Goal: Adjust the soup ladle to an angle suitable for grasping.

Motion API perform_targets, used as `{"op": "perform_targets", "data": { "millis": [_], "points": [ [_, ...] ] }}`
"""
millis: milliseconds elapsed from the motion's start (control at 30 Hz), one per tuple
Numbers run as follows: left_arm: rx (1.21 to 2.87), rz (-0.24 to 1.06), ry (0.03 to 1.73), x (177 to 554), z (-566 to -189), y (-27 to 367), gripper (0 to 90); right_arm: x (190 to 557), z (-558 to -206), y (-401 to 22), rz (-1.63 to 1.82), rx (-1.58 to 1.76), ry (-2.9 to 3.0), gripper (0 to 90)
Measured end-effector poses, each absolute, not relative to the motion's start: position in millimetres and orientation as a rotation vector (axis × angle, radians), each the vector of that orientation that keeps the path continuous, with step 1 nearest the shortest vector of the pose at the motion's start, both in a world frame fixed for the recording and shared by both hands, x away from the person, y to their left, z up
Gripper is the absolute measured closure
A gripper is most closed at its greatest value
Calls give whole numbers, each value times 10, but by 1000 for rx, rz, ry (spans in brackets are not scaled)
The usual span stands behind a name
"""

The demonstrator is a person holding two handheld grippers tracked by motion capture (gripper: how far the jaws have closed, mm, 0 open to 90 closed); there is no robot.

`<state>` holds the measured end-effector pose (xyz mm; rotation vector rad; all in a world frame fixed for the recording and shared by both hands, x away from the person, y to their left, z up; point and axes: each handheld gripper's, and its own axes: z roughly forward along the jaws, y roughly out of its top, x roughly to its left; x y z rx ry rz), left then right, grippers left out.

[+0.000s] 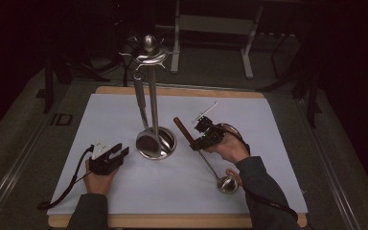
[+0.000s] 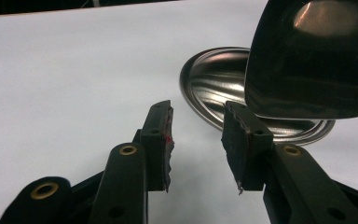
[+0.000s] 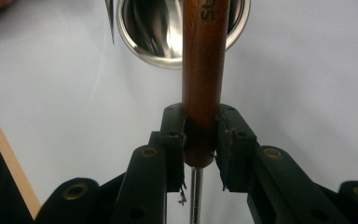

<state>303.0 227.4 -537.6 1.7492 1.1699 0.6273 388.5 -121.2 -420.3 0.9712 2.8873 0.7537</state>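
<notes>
The ladle [image 1: 206, 160] is gripped by its wooden handle [image 3: 204, 70] in the right gripper [image 1: 202, 140], bowl low near the table [image 1: 268, 143]. Held at the handle's lower end, it could swing and strike the stand [image 1: 152, 96], toppling it. The left gripper [image 1: 111, 157] rests released beside the stand's base [image 2: 214, 88].

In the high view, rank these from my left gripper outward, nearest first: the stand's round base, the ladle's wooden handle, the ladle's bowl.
From the left gripper:
1. Stand's round base, just to its right.
2. Ladle's wooden handle, farther right, clamped in the right gripper.
3. Ladle's bowl, farthest, at the right near the table's front edge.
</notes>
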Motion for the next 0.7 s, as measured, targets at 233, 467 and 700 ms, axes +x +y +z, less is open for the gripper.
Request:
{"op": "perform_targets", "data": {
  "millis": [233, 467, 700],
  "points": [
    [1748, 628, 1170, 3029, -5376, 2273, 627, 3865, -4112, -1234, 831, 963, 2837, 740],
    [1748, 628, 1170, 3029, -5376, 2274, 627, 3835, -4032, -1248, 898, 945, 2785, 740],
    [1748, 629, 1170, 3028, -5375, 2274, 627, 3797, -3989, -1249, 956, 907, 2737, 740]
  ]
}}
